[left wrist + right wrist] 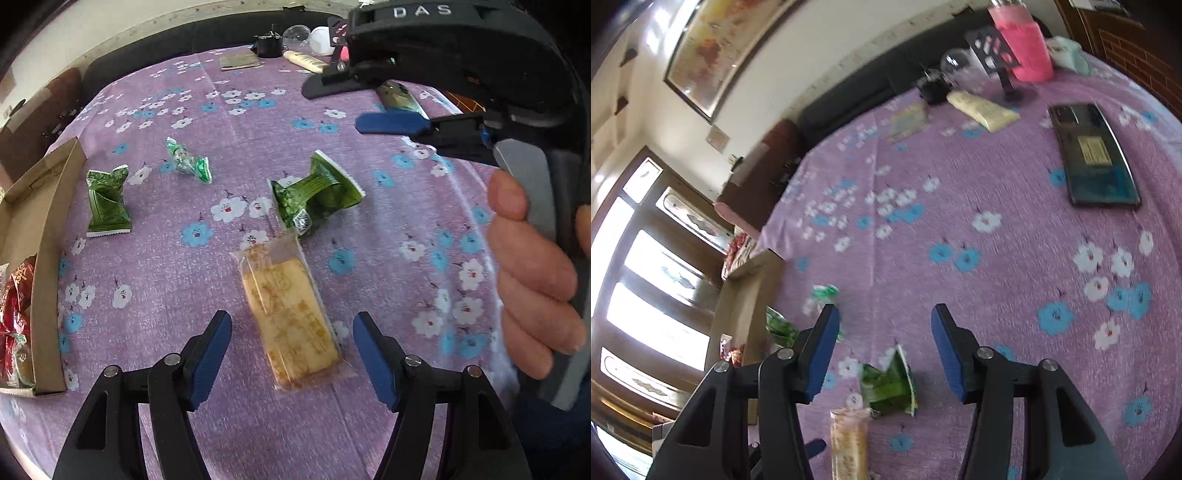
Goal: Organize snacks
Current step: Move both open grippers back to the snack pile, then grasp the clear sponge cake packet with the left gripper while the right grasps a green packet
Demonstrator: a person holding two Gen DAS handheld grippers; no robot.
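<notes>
A clear packet of yellow biscuits [291,321] lies on the purple flowered tablecloth [258,122]. My left gripper [291,360] stands open just over the packet's near end, a blue pad on either side, neither pressing. Three green snack packets lie beyond: one crumpled [316,195] touching the biscuit packet's far end, a small one [188,160], and one near the box [109,201]. My right gripper [886,350] is open above the crumpled green packet [890,387], with nothing held. In the left wrist view the right gripper [332,107] hangs at the upper right, a hand [535,277] around its handle.
An open cardboard box [44,258] with red snack packets [14,314] sits at the table's left edge. Far side: a dark phone [1093,155], a pink bottle [1027,51], a cream tube [982,109], a glass [956,66], a small black pot [269,44].
</notes>
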